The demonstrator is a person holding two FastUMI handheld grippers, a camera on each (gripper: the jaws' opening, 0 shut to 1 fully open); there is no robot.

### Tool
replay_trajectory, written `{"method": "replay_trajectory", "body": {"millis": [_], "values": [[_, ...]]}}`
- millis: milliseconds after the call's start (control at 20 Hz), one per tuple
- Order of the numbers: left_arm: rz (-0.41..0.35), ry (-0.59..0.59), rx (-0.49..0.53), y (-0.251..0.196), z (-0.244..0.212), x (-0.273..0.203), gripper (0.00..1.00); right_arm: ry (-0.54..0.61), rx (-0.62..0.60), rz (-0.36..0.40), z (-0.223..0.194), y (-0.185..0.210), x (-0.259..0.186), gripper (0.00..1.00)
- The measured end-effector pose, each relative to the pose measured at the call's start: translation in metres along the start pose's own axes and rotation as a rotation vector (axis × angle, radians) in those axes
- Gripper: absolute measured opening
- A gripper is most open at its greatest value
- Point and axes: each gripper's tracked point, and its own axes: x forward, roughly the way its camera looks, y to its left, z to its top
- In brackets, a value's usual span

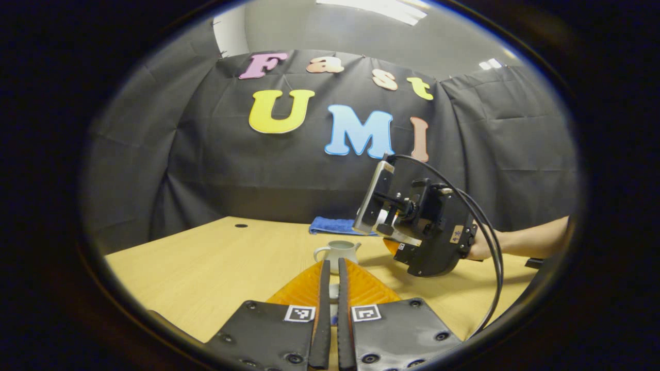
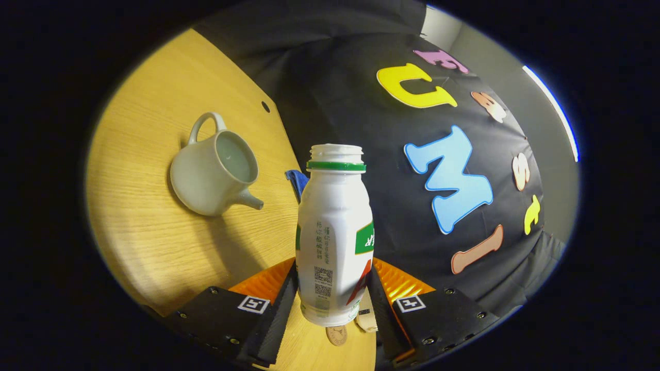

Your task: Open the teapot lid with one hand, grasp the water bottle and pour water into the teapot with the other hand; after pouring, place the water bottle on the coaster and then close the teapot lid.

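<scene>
A pale teapot (image 1: 337, 251) stands lidless on the wooden table (image 1: 206, 268); in the right gripper view the teapot (image 2: 214, 172) shows its open inside. My left gripper (image 1: 334, 265) is raised in front of the teapot, its fingers nearly together with a pale bit of the lid (image 1: 334, 292) pinched between them. My right gripper (image 2: 332, 268) is shut on a white, uncapped water bottle (image 2: 335, 232) with a green neck ring, held above the table to the right of the teapot. A small round brown disc (image 2: 336, 335), perhaps the coaster, lies below the bottle.
A folded blue cloth (image 1: 334, 225) lies at the table's far edge behind the teapot. A hand and forearm (image 1: 521, 242) hold the right gripper (image 1: 394, 242), with a cable looping off it. A small dark hole (image 1: 241, 225) sits in the tabletop at the back left.
</scene>
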Motion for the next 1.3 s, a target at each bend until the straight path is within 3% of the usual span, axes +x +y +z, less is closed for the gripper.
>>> {"method": "replay_trajectory", "body": {"millis": [600, 1300], "values": [[0.014, -0.026, 0.065, 0.003, 0.001, -0.003, 0.16, -0.017, -0.291, -0.052, 0.009, -0.011, 0.009, 0.74], [0.025, -0.040, 0.086, 0.007, 0.008, -0.005, 0.16, -0.038, -0.483, -0.098, 0.020, -0.017, 0.011, 0.74]]}}
